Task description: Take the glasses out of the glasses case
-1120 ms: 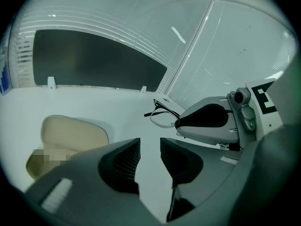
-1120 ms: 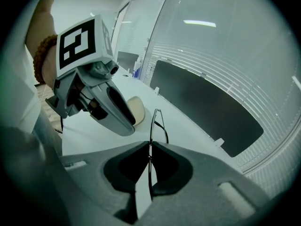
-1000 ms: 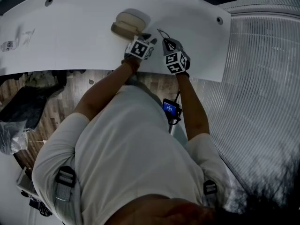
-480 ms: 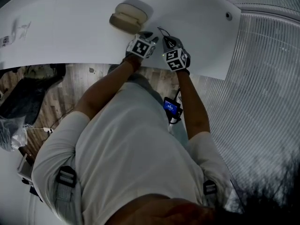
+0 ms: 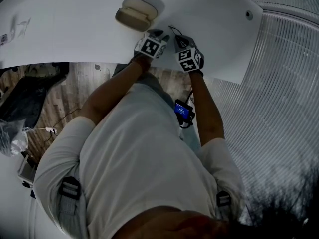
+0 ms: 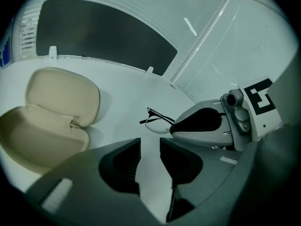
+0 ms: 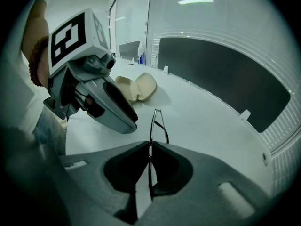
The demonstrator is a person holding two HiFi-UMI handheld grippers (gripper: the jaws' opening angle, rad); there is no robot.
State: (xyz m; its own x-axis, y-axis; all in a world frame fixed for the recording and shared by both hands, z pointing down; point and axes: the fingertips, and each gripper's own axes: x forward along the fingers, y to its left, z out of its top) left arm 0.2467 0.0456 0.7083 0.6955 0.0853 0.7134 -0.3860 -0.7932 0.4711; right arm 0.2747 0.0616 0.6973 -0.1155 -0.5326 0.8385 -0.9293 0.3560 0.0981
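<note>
The beige glasses case (image 5: 135,13) lies open and empty on the white table (image 5: 75,29); its lid stands up in the left gripper view, case (image 6: 51,112). My right gripper (image 7: 149,147) is shut on the thin dark-framed glasses (image 7: 157,121), which stick out ahead of its jaws just above the table, to the right of the case. In the left gripper view the glasses (image 6: 157,121) show at the right gripper's tip. My left gripper (image 6: 150,149) is open with nothing between its pads, close beside the right gripper (image 5: 175,38) in the head view.
The table's near edge (image 5: 149,68) runs just under both hands, with wood floor below it. A dark panel (image 7: 221,79) and ribbed wall stand behind the table. A bottle (image 7: 141,53) sits at the far end. A small device with a blue screen (image 5: 183,111) hangs at the person's waist.
Both grippers have sunk toward the table, the right one still holding the glasses. The case has stayed where it was.
</note>
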